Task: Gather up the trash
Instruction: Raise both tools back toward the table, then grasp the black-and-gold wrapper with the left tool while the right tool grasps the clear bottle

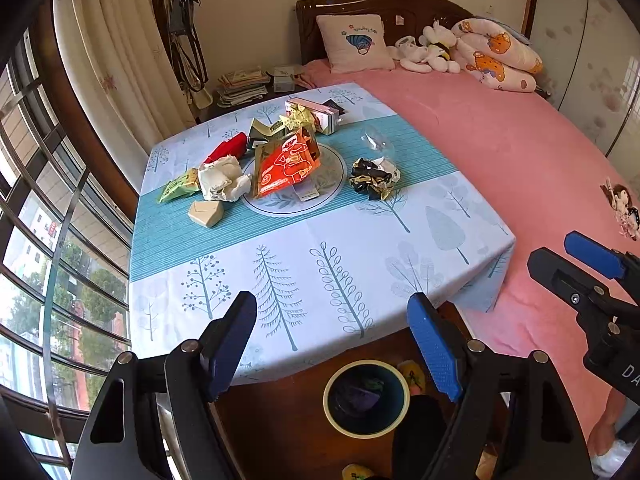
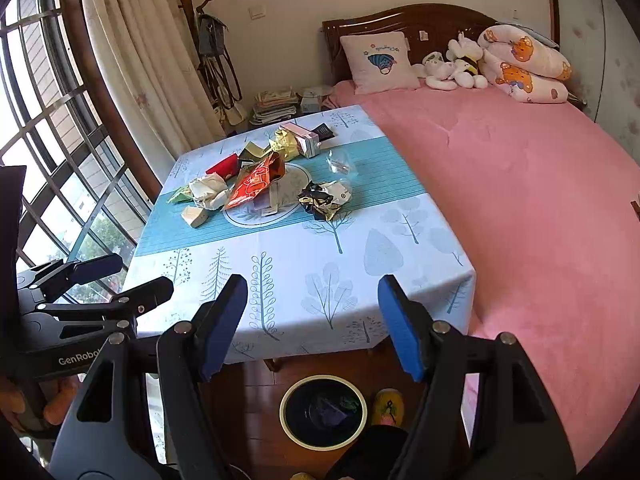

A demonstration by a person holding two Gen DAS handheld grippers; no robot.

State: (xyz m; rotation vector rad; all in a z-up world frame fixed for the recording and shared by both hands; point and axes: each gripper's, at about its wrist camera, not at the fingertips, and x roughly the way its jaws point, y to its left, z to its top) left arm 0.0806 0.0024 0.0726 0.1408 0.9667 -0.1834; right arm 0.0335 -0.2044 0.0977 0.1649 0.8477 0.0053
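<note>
Wrappers (image 1: 286, 168) heaped mid-table (image 1: 320, 292), within reach of both grippers; bin (image 1: 366, 398) parked on the floor just off the near edge, handy for dropping. Left gripper (image 1: 332, 340) and right gripper (image 2: 312, 320) spread wide, empty. Something purple in the bin, perhaps trash. Hand (image 2: 24, 404) visible only from the right.

Right gripper (image 2: 312, 324) with blue-padded jaws apart and empty, above tree-printed tablecloth (image 2: 304, 264) strewn with crumpled wrappers (image 2: 256, 184), round dark waste bin (image 2: 323, 412) below, pink bed (image 2: 520, 184) alongside
</note>
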